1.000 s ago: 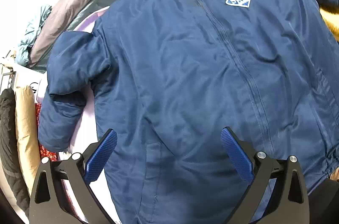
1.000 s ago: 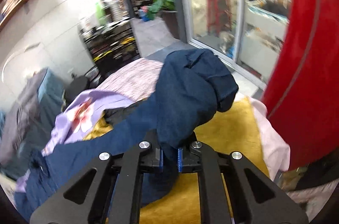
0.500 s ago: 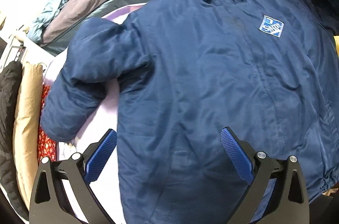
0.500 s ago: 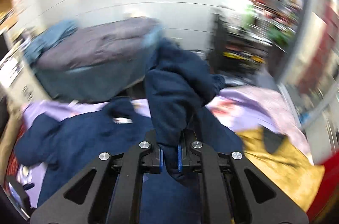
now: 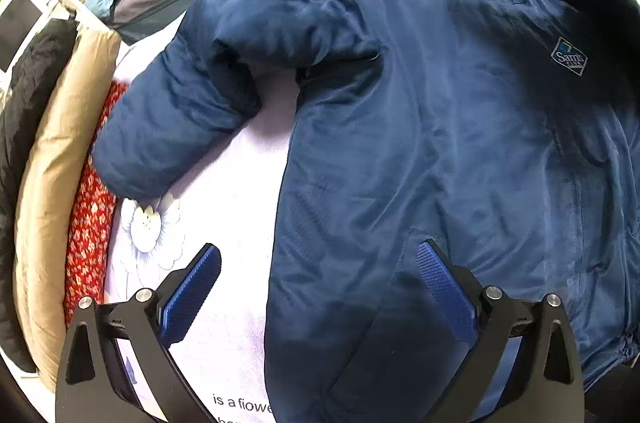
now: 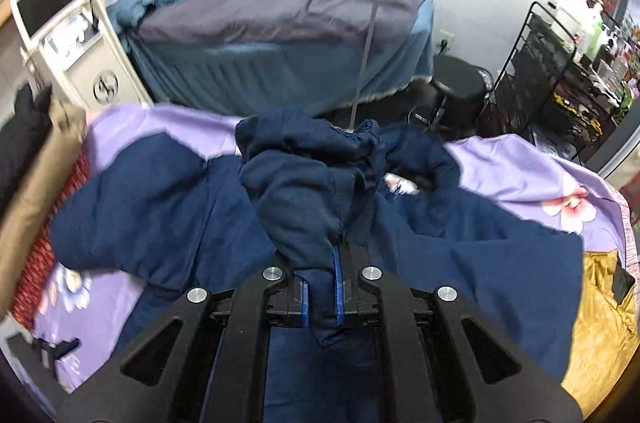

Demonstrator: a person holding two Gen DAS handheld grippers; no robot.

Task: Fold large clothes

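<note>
Lavender floral bedding [image 5: 240, 335] covers the bed where the navy jacket [image 5: 460, 163] lies front up, its zipper closed and its logo patch [image 5: 569, 56] showing. My right tongs [image 6: 322, 297] are clamped on a bunched sleeve [image 6: 304, 199] of the jacket and hold it above the chest. My left tongs [image 5: 318, 289] hang wide open over the hem edge, gripping nothing.

The padded cloth is slippery and thick, so the sleeve could slide out of the right tongs, or drop in a lump instead of lying flat across the front. The other sleeve [image 5: 188, 115] reaches toward the stacked clothes [image 5: 52, 159] at the bed's edge and could, I think, catch there.

Compared with a second ago, the right tongs have swung the sleeve from over the golden cloth [image 6: 604, 319] to over the jacket body, and my left view has shifted toward the jacket's side, baring more bedding.
</note>
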